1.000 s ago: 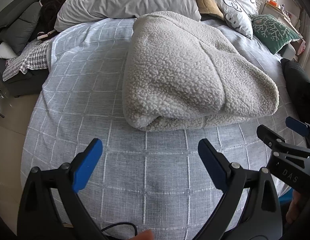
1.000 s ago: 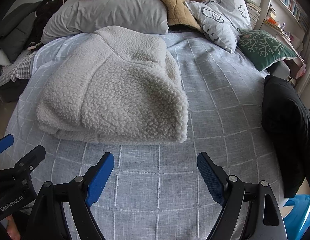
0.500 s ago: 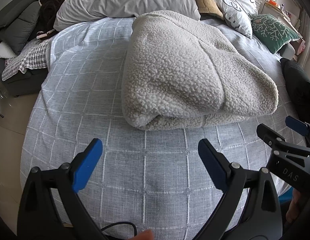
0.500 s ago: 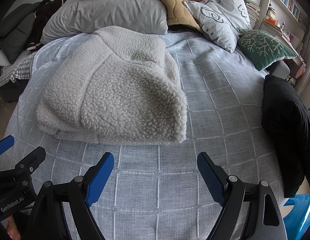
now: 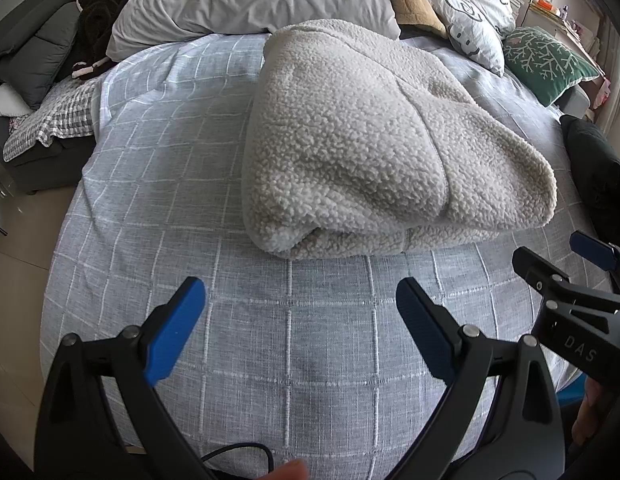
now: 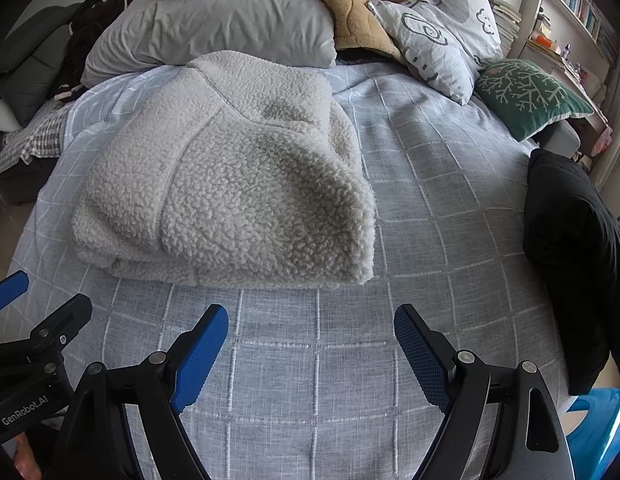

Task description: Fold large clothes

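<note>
Both the left gripper [image 5: 300, 320] and right gripper [image 6: 310, 344] hang wide open and empty over the bed's [image 6: 430, 184] near edge, fleece [image 6: 230, 172] folded mid-bed, and only the right view catches the black garment [image 6: 570, 240] whole at the right edge.

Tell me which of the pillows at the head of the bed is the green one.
The green pillow with the white branch pattern, at the far right. The big plain grey pillow and the pale cartoon-print pillow lie left of it.

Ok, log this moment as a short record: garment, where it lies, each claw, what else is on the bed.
garment: cream fleece garment, folded into a thick bundle
surface: grey checked bedspread
left claw: open, empty, short of the bundle's near edge
right claw: open, empty, also short of the bundle
contact: neither claw touches the fleece
behind bundle: grey pillow, tan blanket, green cushion
right bed edge: black garment
</note>
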Motion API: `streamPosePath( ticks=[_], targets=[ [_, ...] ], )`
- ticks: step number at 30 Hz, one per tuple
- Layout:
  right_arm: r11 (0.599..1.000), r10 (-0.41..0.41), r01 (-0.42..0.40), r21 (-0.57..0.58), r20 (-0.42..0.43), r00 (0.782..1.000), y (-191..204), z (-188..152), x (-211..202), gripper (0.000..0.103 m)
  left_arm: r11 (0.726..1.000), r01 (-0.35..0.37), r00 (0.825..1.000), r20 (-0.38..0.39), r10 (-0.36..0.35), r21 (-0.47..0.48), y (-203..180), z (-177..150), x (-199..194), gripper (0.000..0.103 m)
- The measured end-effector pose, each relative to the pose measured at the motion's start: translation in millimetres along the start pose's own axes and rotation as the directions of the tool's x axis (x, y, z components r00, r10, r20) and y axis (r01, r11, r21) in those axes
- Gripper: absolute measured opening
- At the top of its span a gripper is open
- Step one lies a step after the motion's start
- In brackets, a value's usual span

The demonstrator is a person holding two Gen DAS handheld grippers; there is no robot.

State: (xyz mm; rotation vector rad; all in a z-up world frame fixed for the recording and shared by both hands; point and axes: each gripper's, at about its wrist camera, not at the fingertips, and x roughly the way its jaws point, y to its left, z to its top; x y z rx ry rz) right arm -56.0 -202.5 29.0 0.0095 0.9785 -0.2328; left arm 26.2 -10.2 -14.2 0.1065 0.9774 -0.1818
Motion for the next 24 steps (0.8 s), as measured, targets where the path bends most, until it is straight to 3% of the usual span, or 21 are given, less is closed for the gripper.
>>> streamPosePath(
  ticks=[24],
  targets=[
    [1.000, 0.009, -0.008, -0.014, 0.006, 1.000, 3.4, -5.1, 2.7, 0.087, 1.000, 0.021, 0.999, -0.039, -0.021, -0.007, 7.8, 1.2, 14.5, 0.096]
  ],
)
